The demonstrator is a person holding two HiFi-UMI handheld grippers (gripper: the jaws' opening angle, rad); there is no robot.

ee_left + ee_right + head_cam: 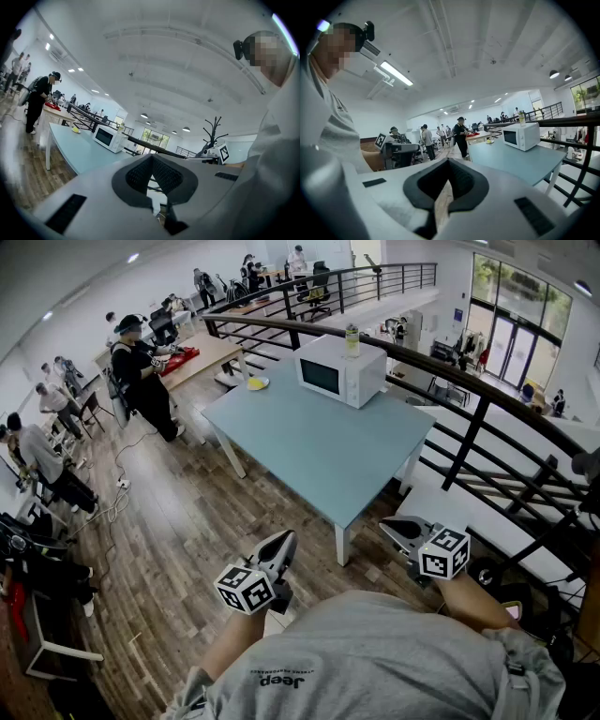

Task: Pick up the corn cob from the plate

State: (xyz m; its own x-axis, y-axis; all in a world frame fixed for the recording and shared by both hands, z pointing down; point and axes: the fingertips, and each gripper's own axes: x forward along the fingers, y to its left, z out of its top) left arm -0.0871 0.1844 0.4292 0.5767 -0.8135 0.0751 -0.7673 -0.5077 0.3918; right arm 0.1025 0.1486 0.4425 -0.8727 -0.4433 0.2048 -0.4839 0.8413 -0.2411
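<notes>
Head view: pale blue rectangular desk (328, 456) bearing a white microwave oven (339, 371). Yellow corn cob (254, 383) lies on a small pale plate (265, 383) at the desk's far left corner. Left gripper (286, 540) and right gripper (389, 525) sit near the person's torso, well apart from the cob.
Left gripper view: fingers pressed together, nothing between.
Right gripper view: fingers pressed together, nothing between.

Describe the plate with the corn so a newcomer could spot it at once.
Find the pale blue table with a white microwave at its far end. Left of the microwave, at the table's far corner, lies a small plate holding a yellow corn cob, the table's only dish.
</notes>
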